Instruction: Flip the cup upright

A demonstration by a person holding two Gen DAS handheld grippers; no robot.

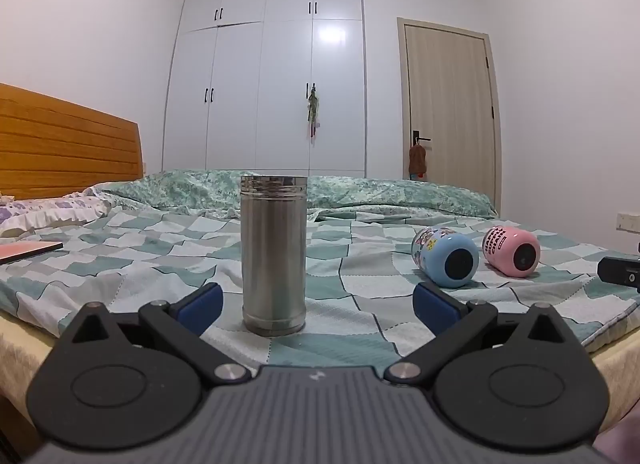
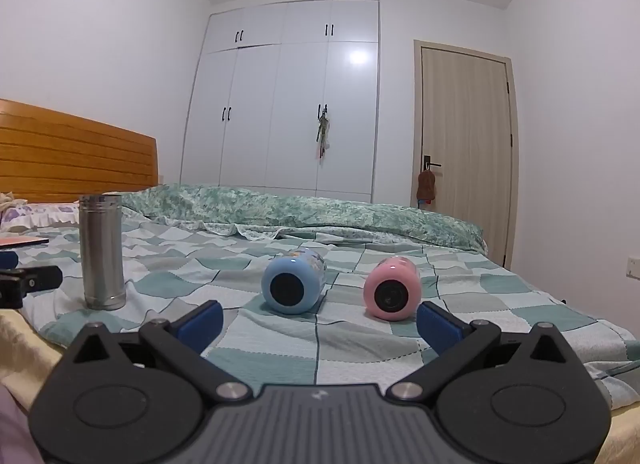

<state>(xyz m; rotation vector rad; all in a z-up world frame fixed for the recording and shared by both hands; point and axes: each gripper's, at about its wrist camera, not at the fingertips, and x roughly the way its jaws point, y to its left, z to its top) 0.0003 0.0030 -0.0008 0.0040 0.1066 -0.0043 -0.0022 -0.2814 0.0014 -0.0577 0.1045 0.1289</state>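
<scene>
A steel cup (image 1: pixel 274 254) stands upright on the checked bedspread, straight ahead of my open left gripper (image 1: pixel 318 306), whose blue pads (image 1: pixel 202 304) sit short of it on either side. It also shows at the left in the right wrist view (image 2: pixel 101 252). A blue cup (image 2: pixel 292 280) and a pink cup (image 2: pixel 392 288) lie on their sides with their bases toward me. My open, empty right gripper (image 2: pixel 320 322) is just short of them, between the two. Both lying cups show at the right of the left wrist view, the blue cup (image 1: pixel 446 256) and the pink cup (image 1: pixel 512 250).
The bed edge (image 2: pixel 24 344) runs close under both grippers. A folded green quilt (image 2: pixel 304 212) lies across the far side, a wooden headboard (image 1: pixel 68 144) at the left. A flat pink book (image 1: pixel 28 250) lies at the far left. A wardrobe and a door stand behind.
</scene>
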